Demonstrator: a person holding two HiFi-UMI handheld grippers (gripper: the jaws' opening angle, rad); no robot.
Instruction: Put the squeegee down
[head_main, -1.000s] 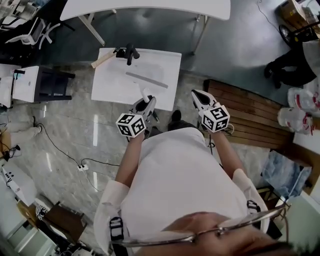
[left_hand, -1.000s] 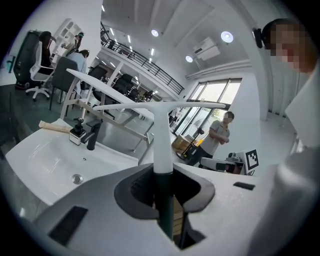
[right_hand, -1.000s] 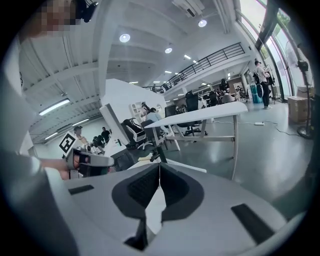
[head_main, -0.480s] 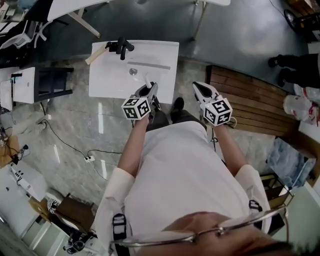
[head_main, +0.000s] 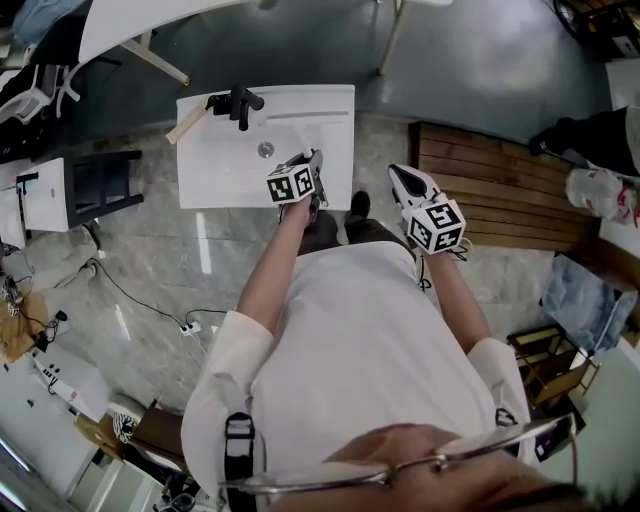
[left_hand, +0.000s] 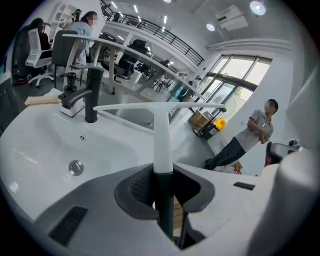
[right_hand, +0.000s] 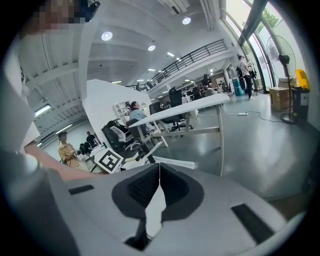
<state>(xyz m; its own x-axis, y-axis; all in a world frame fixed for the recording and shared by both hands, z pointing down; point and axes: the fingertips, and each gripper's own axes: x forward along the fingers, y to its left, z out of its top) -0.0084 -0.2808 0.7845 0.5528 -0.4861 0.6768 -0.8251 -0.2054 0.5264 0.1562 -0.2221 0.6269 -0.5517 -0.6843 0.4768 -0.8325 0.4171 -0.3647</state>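
The squeegee has a white handle, a dark stem and a long white blade across its top. My left gripper is shut on the dark stem, blade pointing away from me. In the head view my left gripper is over the near right part of the white sink, and the squeegee reaches over the basin. The black faucet and the drain lie to the blade's left. My right gripper hangs right of the sink over the floor, its jaws shut with nothing between them.
A wooden-handled tool lies at the sink's far left corner. A wooden slatted platform lies on the floor to the right. A white table stands beyond the sink. A person stands further off at the right.
My left gripper has moved forward and down with the squeegee, from in front of the sink to over its basin. My right gripper has stayed about where it was.
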